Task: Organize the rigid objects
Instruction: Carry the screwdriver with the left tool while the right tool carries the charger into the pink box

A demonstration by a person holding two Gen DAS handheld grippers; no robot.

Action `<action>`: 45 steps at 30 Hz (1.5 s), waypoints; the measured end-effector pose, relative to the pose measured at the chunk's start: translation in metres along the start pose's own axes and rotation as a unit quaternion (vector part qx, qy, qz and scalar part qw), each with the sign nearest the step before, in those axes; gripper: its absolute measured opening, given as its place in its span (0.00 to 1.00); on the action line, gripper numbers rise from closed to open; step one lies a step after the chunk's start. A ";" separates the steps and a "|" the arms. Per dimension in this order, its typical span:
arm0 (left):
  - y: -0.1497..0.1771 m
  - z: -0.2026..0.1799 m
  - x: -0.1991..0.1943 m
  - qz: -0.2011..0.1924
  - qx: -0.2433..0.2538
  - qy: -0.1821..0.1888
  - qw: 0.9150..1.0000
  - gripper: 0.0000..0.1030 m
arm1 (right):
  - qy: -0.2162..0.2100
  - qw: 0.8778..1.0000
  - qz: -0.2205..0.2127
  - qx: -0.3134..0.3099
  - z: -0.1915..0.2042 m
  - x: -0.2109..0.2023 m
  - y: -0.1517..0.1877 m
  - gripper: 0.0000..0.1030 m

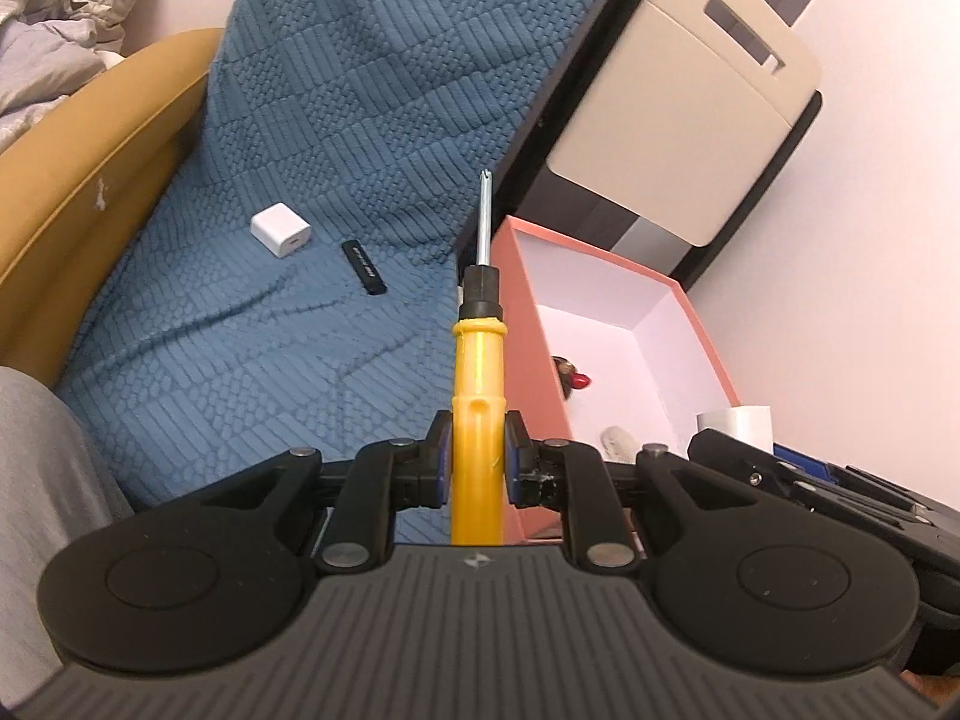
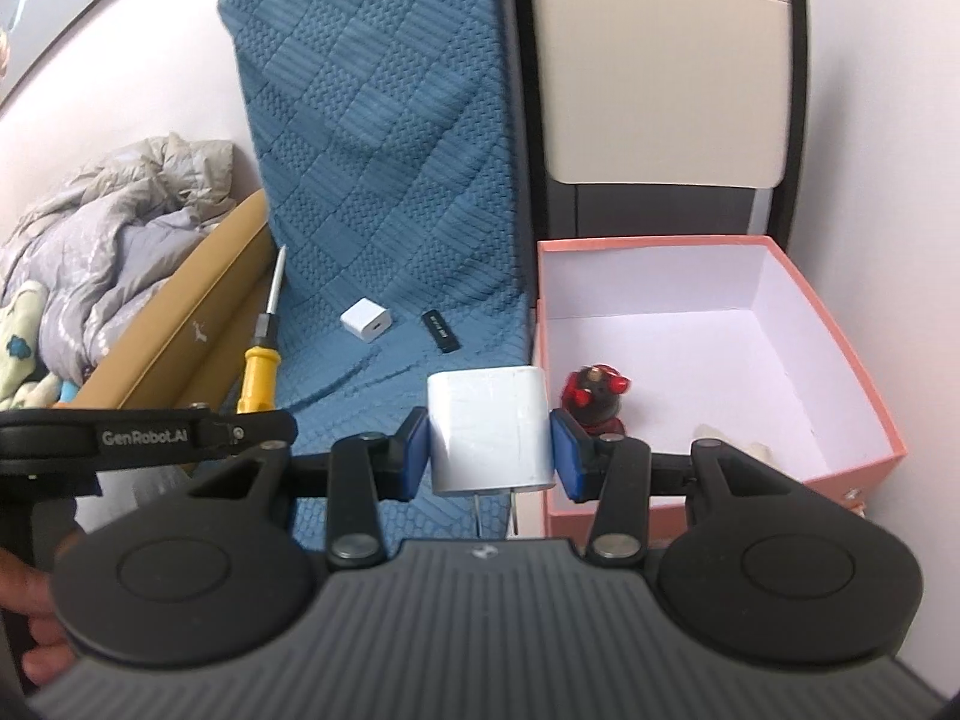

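Blue quilted blanket point(image 2: 384, 192) carries loose items, pink box point(image 2: 840, 348) at its right edge. Right hand-held gripper point(image 2: 490, 441) pinches white charger point(image 2: 489, 432) (nearer box, just left of rim). Left hand-held gripper point(image 1: 477, 450) clamps yellow screwdriver point(image 1: 478, 396), shaft pointing forward along box's left wall.

The screwdriver point(image 1: 478, 420) has a smooth yellow plastic handle and shiny metal shaft. The blanket point(image 1: 336, 138) is bumpy blue cloth. The box point(image 2: 840, 372) looks like matt pink card.

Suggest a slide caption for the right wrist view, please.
Right tool holds a white charger beside the pink box.
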State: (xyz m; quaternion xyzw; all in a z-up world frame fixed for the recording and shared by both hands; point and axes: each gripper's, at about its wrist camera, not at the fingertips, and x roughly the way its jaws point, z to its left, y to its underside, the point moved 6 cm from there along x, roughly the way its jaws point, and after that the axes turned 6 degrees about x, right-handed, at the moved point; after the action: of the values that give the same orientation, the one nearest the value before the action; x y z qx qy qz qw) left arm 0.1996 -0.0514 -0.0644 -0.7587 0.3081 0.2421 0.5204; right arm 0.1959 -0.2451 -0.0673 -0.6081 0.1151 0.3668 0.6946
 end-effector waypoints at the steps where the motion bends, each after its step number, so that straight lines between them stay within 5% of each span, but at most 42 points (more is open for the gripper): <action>1: 0.001 -0.004 0.000 0.000 0.002 0.002 1.000 0.19 | 0.002 1.000 -0.002 0.001 -0.003 -0.002 0.000 0.45; 23: -0.005 -0.102 0.041 0.015 0.040 0.030 0.999 0.19 | 0.047 0.998 -0.018 0.047 -0.100 -0.028 0.001 0.45; 45: -0.004 -0.124 0.208 0.120 0.041 0.025 0.992 0.19 | 0.072 0.993 0.055 0.070 -0.191 0.092 -0.010 0.45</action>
State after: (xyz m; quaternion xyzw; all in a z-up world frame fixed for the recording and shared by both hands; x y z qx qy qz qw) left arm 0.3526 -0.2121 -0.1627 -0.7000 0.4192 0.2712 0.5106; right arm 0.3223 -0.3888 -0.1605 -0.5753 0.2234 0.3507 0.7044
